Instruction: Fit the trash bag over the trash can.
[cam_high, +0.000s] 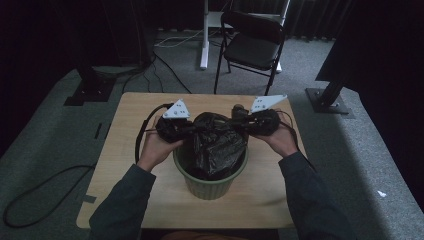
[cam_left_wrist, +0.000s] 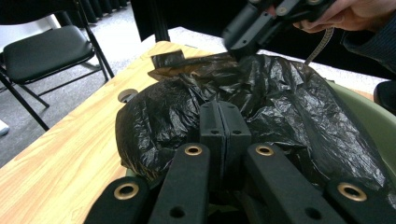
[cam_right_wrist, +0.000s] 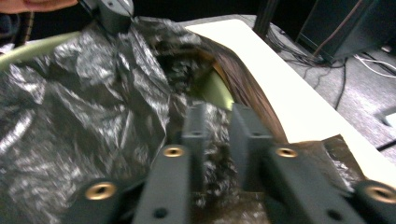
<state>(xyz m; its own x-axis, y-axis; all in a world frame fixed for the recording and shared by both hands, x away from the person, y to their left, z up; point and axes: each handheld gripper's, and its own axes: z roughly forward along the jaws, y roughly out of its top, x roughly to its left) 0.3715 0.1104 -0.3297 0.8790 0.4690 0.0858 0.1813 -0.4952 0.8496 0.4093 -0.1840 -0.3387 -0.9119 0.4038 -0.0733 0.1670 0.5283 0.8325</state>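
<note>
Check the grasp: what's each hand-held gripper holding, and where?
Both pinch the black bag at its upper edge: left hand-held gripper shut on one side, right hand-held gripper on the other.

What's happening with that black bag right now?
Left gripper shut on black bag. Right gripper apparently gripping its other edge. Bag sits in green bin.
</note>
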